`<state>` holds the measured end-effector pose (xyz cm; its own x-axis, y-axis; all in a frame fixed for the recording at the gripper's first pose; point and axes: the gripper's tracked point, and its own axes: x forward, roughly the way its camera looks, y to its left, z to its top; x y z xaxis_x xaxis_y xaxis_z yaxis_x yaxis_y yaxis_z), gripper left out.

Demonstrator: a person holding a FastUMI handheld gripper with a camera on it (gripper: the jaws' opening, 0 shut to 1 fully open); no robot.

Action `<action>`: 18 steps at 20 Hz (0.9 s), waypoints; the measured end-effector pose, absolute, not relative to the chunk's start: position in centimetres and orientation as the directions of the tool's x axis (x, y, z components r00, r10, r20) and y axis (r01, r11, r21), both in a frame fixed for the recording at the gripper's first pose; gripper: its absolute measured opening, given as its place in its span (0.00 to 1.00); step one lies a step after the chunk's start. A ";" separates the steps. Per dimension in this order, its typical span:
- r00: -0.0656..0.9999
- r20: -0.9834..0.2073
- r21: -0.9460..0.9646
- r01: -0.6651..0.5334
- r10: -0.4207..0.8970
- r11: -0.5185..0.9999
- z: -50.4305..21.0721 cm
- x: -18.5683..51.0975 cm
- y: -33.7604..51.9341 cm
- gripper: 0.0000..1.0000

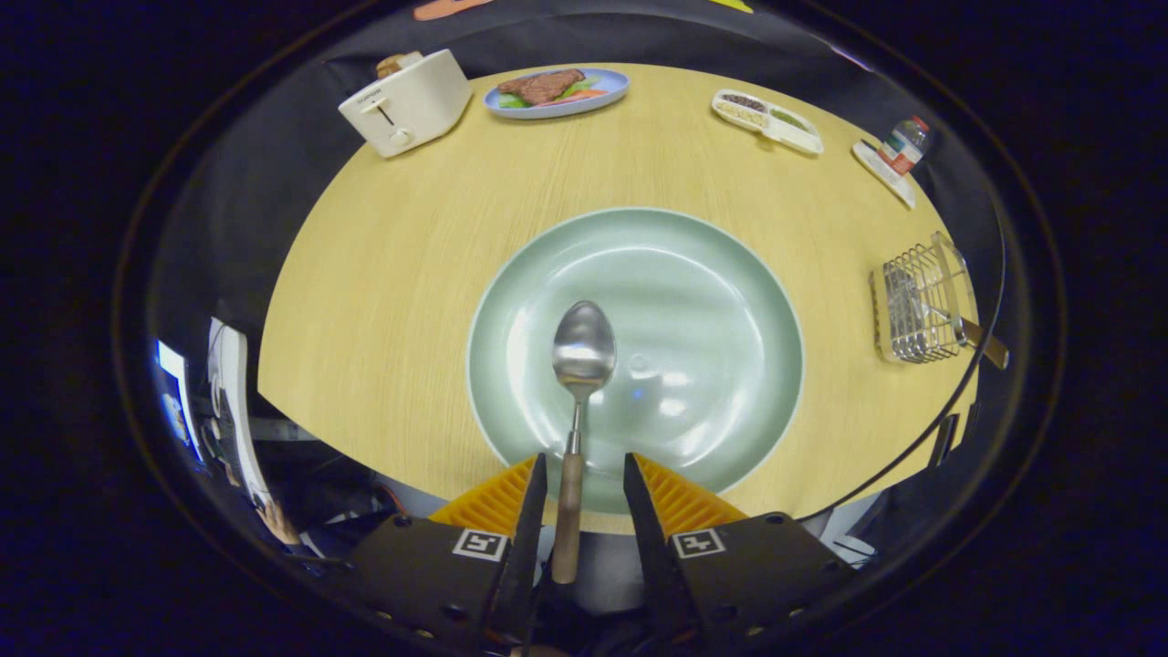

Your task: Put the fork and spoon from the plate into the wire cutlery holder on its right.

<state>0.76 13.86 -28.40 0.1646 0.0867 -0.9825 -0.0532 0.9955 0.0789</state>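
white toaster point(408, 102) at ten o'clock on the round wooden table point(401, 274). the wood-handled steel spoon point(581, 383) lies bowl-up on the pale green plate point(730, 301), its handle between the released gripper point(584, 484) fingers, untouched on the right. wire cutlery holder point(917, 306) at three o'clock, a fork handle point(984, 340) protruding.

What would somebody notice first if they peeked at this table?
The big green plate in the middle of the wooden table, with a shiny spoon lying on it. The spoon's wooden handle runs back between the open gripper fingers. To the plate's right stands the wire cutlery holder with a utensil already in it, and a white toaster sits at the far side.
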 end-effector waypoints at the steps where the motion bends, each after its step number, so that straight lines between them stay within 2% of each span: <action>1: 0.151 -0.985 0.083 -0.040 0.088 0.996 -28.1 1.1 13.9 0.29; 3: 0.137 -0.987 0.071 -0.053 0.078 0.996 -28.7 0.7 13.6 0.18; 4: 0.139 -0.987 0.068 -0.054 0.075 0.996 -29.6 0.5 13.5 0.21; 6: 0.140 -0.988 0.049 -0.072 0.058 0.996 -28.8 0.8 13.4 0.05; 13: 0.200 -0.977 0.055 -0.120 0.078 0.991 -24.6 1.3 12.7 0.05; 14: 0.215 -0.973 0.057 -0.127 0.083 0.990 -24.3 1.4 12.2 0.01; 18: 0.228 -0.966 0.099 -0.116 0.123 0.988 -21.7 1.1 10.5 0.00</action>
<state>1.06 10.49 -21.75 0.2275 0.1235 -0.9659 -0.1163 0.9883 0.0989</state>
